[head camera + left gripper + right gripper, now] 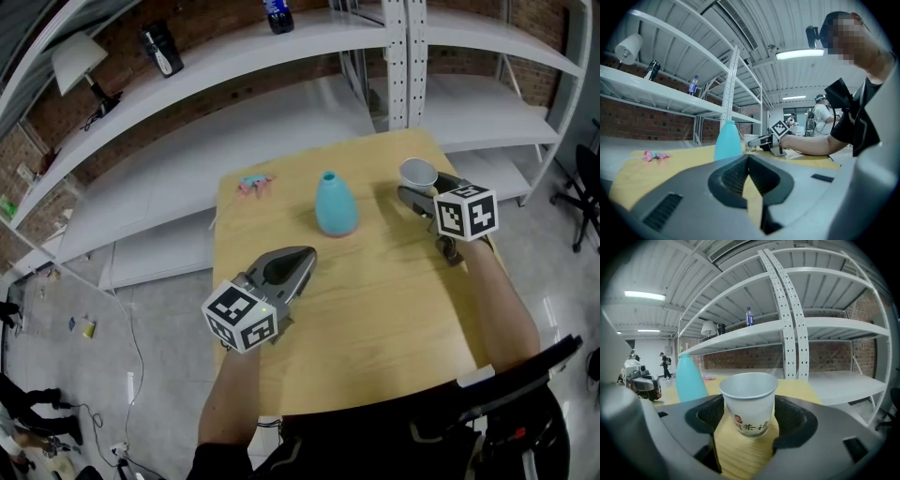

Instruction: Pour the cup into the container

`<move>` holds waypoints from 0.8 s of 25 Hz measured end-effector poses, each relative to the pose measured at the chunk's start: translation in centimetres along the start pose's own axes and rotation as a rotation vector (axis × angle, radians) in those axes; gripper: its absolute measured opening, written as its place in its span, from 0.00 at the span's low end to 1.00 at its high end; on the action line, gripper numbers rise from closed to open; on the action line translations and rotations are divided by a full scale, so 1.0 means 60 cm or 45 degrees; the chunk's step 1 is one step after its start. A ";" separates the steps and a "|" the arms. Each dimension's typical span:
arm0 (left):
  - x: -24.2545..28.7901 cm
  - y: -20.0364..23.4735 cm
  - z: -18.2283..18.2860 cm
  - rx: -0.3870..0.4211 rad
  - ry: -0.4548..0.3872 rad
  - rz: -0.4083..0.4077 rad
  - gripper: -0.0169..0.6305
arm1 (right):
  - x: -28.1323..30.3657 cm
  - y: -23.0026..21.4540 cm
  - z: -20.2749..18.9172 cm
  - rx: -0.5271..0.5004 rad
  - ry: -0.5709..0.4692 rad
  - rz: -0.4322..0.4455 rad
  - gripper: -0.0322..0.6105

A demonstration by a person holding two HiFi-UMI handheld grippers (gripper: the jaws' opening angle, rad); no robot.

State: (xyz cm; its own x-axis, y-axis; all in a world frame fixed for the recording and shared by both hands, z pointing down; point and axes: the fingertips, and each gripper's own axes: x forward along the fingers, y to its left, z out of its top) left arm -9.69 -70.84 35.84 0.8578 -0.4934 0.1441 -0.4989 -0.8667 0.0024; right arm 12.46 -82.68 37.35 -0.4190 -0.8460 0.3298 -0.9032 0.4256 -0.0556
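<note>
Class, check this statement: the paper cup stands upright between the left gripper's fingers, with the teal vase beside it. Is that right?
No, wrong gripper. The paper cup stands upright between the right gripper's fingers, as the right gripper view shows. The teal vase is beside it.

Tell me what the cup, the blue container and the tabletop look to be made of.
Paper cup: it looks like white coated paper, matte and thin-walled, with a red mark and dark characters printed on its side.
Blue vase: smooth, opaque turquoise with a soft sheen. It may be ceramic or plastic; the look leaves it open.
Table: light wood or wood-look laminate, with fine grain lines showing.
</note>
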 end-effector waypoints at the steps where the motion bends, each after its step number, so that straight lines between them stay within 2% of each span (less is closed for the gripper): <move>1: 0.000 0.001 0.000 0.000 0.000 0.003 0.02 | -0.001 -0.001 0.000 -0.001 0.001 -0.001 0.55; 9: 0.001 0.009 0.003 -0.011 0.002 0.038 0.02 | -0.042 -0.005 0.012 -0.002 -0.010 -0.056 0.56; 14: -0.004 0.019 -0.001 -0.029 0.001 0.117 0.02 | -0.088 -0.010 0.011 0.073 -0.069 -0.110 0.56; 17: -0.009 0.023 -0.004 -0.037 0.001 0.158 0.02 | -0.108 0.006 0.002 0.085 -0.094 -0.104 0.56; 18: -0.010 0.023 -0.004 -0.040 0.003 0.167 0.02 | -0.114 0.013 -0.003 0.080 -0.096 -0.100 0.51; 20: -0.012 0.020 -0.005 -0.045 0.007 0.185 0.02 | -0.126 0.026 -0.015 0.073 -0.096 -0.101 0.28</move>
State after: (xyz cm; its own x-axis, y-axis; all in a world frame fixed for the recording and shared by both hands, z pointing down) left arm -10.96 -71.50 36.03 0.7756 -0.6129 0.1510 -0.6218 -0.7830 0.0159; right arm 14.31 -75.35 35.63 -0.3497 -0.8991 0.2634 -0.9368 0.3391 -0.0863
